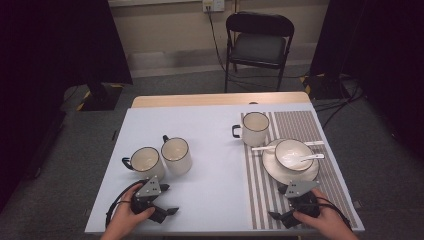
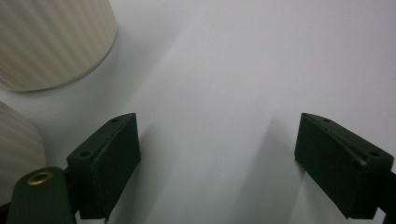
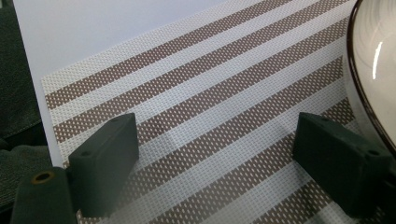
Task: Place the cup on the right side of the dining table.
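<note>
Two cream ribbed cups with dark rims stand side by side at the table's left; their sides show in the left gripper view, one at the top left and the other at the left edge. A third cup stands at the striped placemat's far left corner. On the mat, a bowl with a white spoon in it sits on a plate. My left gripper is open over bare tabletop just in front of the two cups. My right gripper is open over the mat, the plate's rim to its right.
A second white spoon lies across the plate's far rim. The pale table cover ends close by at the near edge, with floor beyond it in the right gripper view. A black folding chair stands beyond the table.
</note>
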